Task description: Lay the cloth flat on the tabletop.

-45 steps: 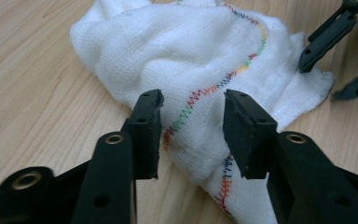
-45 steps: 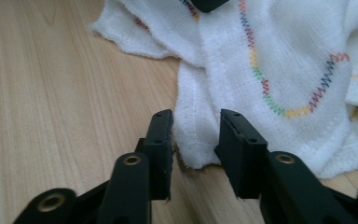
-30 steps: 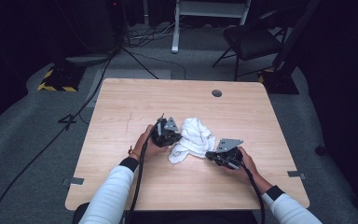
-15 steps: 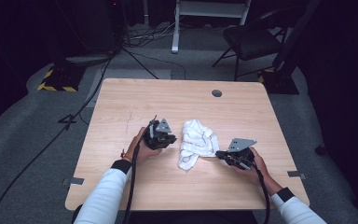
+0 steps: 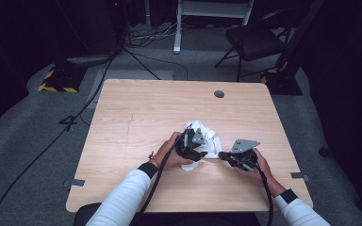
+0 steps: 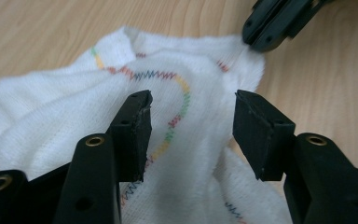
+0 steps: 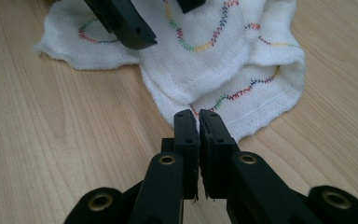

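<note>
On my left I have the left gripper (image 5: 193, 145) over the near-left part of the white cloth (image 5: 206, 142); its jaws have just been opening and now stand apart above the folds, the pads pressing on nothing. In the left gripper view the cloth's zigzag stitching (image 6: 177, 109) in many colours runs between the two jaws, and the tip of the other gripper sits at one o'clock on the cloth's far corner. The cloth lies crumpled on the wooden table (image 5: 136, 122), a little toward five o'clock from its centre, between my two hands. At three o'clock from the cloth, the right gripper (image 5: 222, 154) is pinched tight on the cloth's edge; in the right gripper view its jaws (image 7: 199, 122) meet on a corner of the hem, with the rest bunched up beyond at twelve o'clock.
</note>
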A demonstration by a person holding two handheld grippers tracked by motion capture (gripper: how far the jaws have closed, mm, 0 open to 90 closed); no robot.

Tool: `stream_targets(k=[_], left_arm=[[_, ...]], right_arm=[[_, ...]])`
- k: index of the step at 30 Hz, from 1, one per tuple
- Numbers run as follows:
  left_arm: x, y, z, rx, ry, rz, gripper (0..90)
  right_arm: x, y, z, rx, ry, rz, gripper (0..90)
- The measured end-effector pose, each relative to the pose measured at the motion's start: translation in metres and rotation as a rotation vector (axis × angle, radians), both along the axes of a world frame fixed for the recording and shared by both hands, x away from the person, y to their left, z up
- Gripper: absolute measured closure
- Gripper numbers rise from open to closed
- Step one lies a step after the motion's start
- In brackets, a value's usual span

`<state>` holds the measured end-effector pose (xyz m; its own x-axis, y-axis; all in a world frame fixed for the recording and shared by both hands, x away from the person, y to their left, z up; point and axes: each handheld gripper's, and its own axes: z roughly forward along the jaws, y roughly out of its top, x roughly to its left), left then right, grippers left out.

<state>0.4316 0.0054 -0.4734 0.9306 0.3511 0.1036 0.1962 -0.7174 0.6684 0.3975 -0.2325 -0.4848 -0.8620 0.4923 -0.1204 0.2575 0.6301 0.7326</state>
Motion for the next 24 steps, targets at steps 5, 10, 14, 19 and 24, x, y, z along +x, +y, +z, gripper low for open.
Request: stream_targets(k=[5, 10, 14, 19, 24], left_arm=[[0.009, 0.010, -0.006, 0.011, -0.002, 0.004, 74.0], [0.010, 0.020, -0.001, 0.008, -0.021, -0.002, 88.7], [0.012, 0.037, 0.008, -0.043, -0.017, 0.023, 89.2], [0.014, 0.069, 0.023, -0.111, -0.020, 0.087, 89.3], [0.011, 0.096, 0.022, -0.116, 0.012, 0.117, 89.5]], right_arm=[[0.001, 0.000, -0.001, -0.009, 0.004, 0.001, 86.8], [0.001, 0.000, -0.001, -0.015, 0.005, 0.001, 86.9], [0.001, -0.002, -0.001, -0.019, 0.004, 0.000, 86.9], [0.000, -0.008, 0.003, -0.015, -0.001, -0.010, 87.0], [-0.002, -0.017, 0.007, 0.000, -0.003, -0.025, 87.0]])
